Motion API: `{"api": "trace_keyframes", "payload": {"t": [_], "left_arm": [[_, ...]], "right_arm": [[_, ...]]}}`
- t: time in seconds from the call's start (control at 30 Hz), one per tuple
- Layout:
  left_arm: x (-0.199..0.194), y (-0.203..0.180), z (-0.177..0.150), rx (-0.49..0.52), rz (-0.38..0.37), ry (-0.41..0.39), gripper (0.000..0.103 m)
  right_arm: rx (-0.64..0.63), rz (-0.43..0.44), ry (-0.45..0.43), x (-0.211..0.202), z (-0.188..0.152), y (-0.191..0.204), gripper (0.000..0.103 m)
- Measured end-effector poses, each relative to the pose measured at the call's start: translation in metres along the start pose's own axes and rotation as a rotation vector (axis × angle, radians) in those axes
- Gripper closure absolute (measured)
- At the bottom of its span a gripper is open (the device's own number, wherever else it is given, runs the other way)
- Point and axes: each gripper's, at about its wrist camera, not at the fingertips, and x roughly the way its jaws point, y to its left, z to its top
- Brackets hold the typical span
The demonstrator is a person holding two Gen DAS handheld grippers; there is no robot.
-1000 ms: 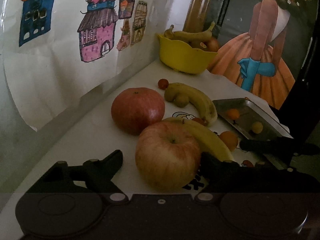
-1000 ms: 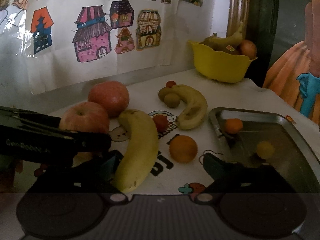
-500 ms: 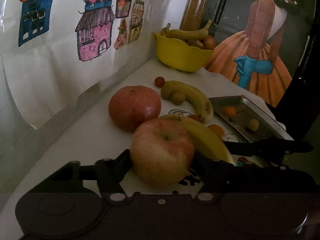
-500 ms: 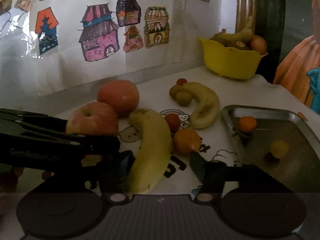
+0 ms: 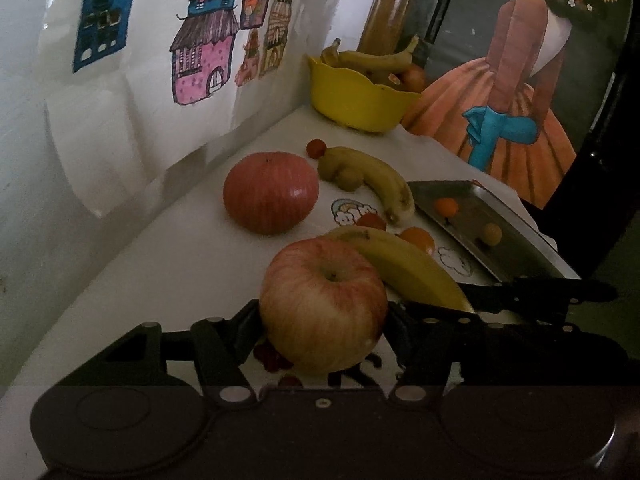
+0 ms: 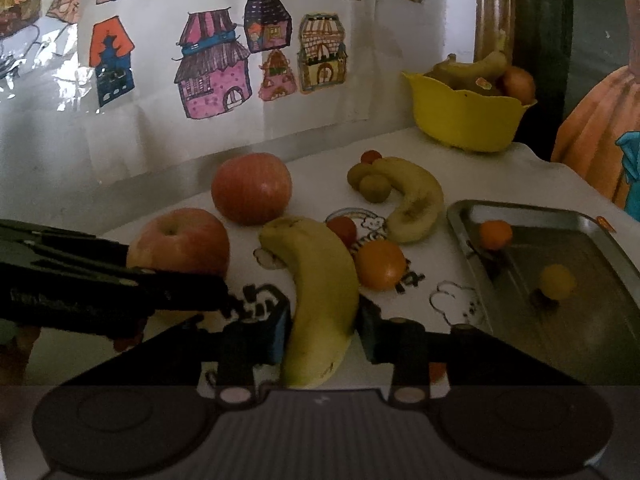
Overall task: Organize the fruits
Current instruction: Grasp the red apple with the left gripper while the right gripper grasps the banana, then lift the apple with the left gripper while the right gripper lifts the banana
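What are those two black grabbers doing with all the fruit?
A person is sorting fruit with a grabber in each hand. The left gripper has closed on the near apple. The right gripper has just been closing on the near banana, which sits between its fingers. Both fruits are on the table, not lifted yet. Small fruits already sit in the metal tray, and a yellow bowl holds more.

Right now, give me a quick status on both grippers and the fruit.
Left gripper shut on the near apple. Right gripper just closed on the near banana. Small orange close beside the banana; apple and banana touching.
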Motion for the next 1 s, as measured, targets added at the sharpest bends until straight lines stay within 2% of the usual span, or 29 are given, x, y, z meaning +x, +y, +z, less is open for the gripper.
{"api": "trace_keyframes", "payload": {"t": [0.43,0.57,0.77,0.83,0.9,1.0], "left_arm": [[-0.034,-0.010,-0.031,0.039,-0.045,0.025,0.037],[-0.035,-0.014,-0.035,0.059,-0.036,0.017,0.037],[-0.031,-0.015,-0.032,0.065,-0.033,0.013,0.036],[-0.028,-0.016,-0.030,0.068,-0.033,0.010,0.036],[-0.026,-0.018,-0.029,0.071,-0.030,0.007,0.036],[-0.021,-0.020,-0.027,0.076,-0.027,0.002,0.036]], "right_arm": [[-0.040,0.003,0.043,-0.063,-0.042,0.007,0.063],[-0.036,-0.002,0.034,-0.063,-0.043,0.008,0.063],[-0.025,0.011,0.014,-0.051,-0.038,0.005,0.057],[-0.020,0.018,0.008,-0.046,-0.036,0.004,0.054],[-0.013,0.026,0.001,-0.042,-0.035,0.003,0.047],[-0.012,0.034,-0.010,-0.038,-0.034,0.004,0.044]]}}
